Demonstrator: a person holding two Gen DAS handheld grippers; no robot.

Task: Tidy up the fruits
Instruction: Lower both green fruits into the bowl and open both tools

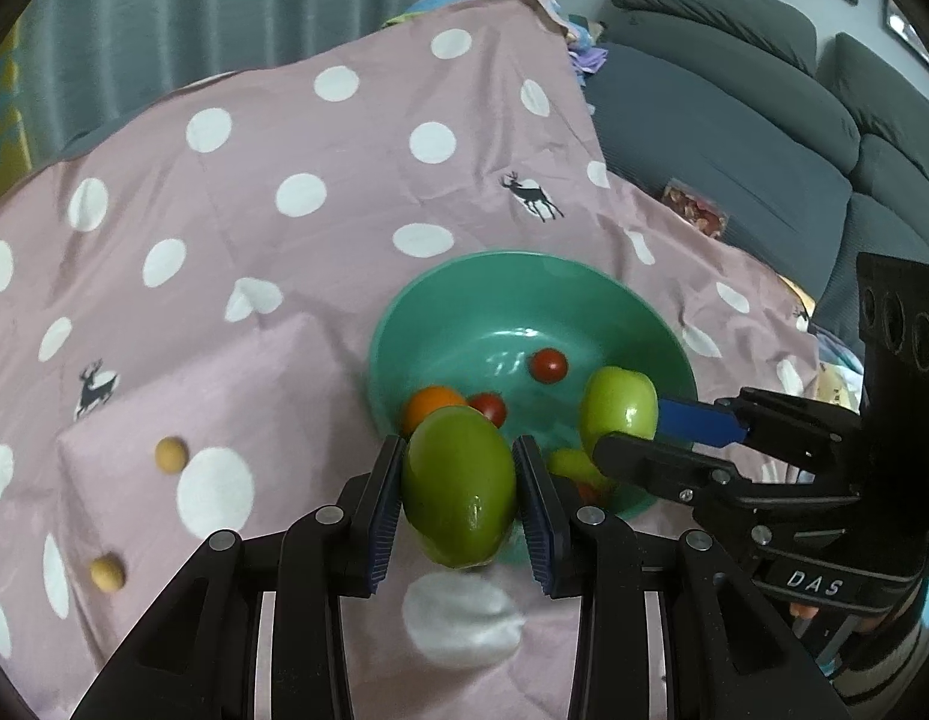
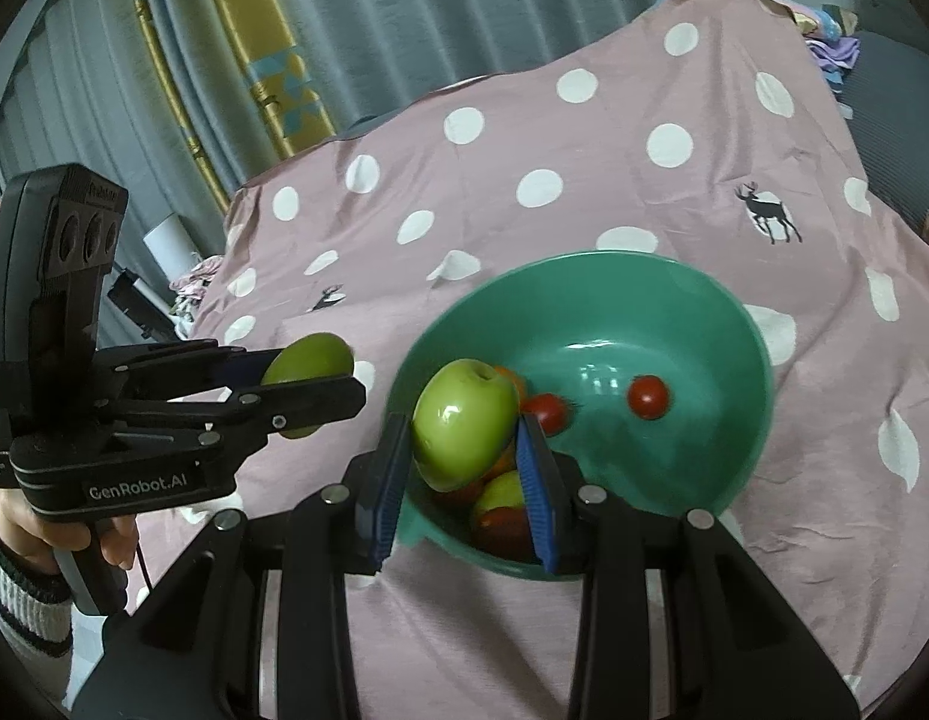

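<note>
A teal bowl (image 1: 440, 306) (image 2: 704, 300) sits on the pink dotted cloth. In it lie two red cherry tomatoes (image 1: 548, 365) (image 2: 648, 396), an orange (image 1: 431, 402) and other fruit partly hidden by the fingers. My left gripper (image 1: 458, 480) is shut on a green mango (image 1: 458, 486), held at the bowl's near-left rim; it also shows in the right wrist view (image 2: 308, 363). My right gripper (image 2: 464, 438) is shut on a green apple (image 2: 464, 423) (image 1: 617, 408), held above the bowl's near side.
Two small tan round fruits (image 1: 171, 454) (image 1: 107, 571) lie on the cloth to the left. A grey sofa (image 1: 734, 120) stands to the right with a snack packet (image 1: 692, 210) at its edge. Curtains hang behind the table.
</note>
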